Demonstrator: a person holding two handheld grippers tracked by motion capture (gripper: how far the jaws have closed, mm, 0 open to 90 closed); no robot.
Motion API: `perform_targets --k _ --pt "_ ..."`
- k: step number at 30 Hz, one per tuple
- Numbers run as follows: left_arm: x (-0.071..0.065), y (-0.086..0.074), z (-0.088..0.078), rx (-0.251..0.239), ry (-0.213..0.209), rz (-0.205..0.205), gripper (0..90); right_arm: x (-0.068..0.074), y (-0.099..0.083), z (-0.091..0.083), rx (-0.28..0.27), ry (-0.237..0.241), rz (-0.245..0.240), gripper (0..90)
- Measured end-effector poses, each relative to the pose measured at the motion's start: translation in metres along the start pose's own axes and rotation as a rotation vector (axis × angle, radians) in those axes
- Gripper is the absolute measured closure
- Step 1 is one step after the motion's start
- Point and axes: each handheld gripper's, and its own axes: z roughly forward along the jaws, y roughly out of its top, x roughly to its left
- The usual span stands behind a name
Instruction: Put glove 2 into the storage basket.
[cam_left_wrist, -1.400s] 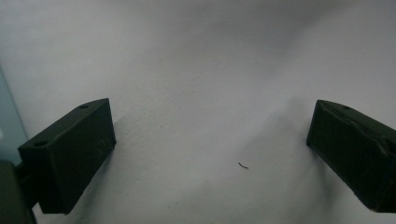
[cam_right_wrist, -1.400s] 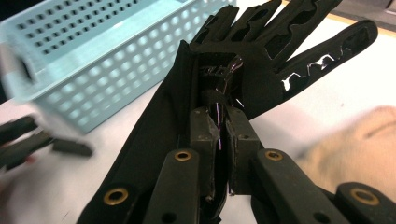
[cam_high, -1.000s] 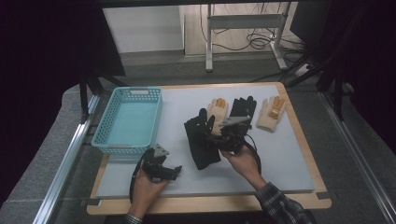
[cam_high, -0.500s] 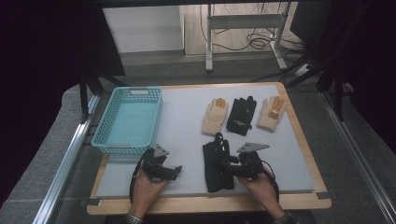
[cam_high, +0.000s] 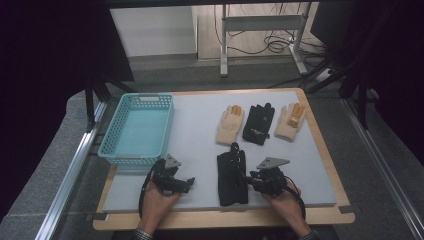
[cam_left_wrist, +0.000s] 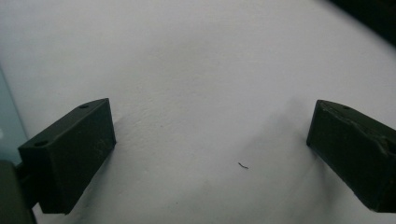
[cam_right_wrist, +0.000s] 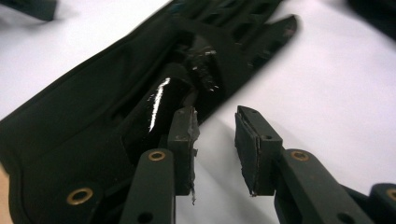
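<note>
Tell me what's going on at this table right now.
A person holds a gripper in each hand at a table with a grey mat. The right gripper sits at the edge of a black glove lying flat near the front; its jaws have just been closing, with a gap between them and nothing clamped. The left gripper rests open over bare mat. Two cream gloves and another black glove lie farther back, beside a teal basket.

The right gripper (cam_high: 248, 178) dragged the black glove (cam_high: 231, 174) toward the table's near edge, fingers closing.
</note>
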Motion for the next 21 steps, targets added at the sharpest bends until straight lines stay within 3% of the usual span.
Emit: perform_targets --k 3,5,7,14,21 --pt "0.000 0.000 0.000 0.001 0.000 0.000 1.3 0.010 0.001 0.003 0.000 0.034 -0.016 66.8" --pt "0.000 0.000 0.000 0.001 0.000 0.001 1.3 0.013 0.001 0.004 0.001 0.025 -0.041 66.5" --pt "0.000 0.000 0.000 0.000 0.000 0.001 1.3 0.009 0.002 0.002 -0.010 0.016 -0.033 65.2" --pt "0.000 0.000 0.000 0.001 0.000 0.001 1.3 -0.026 0.010 -0.004 -0.053 -0.047 0.043 54.9" --pt "0.000 0.000 0.000 0.001 0.000 0.000 1.3 -0.069 0.028 0.007 -0.060 -0.118 0.083 46.6"
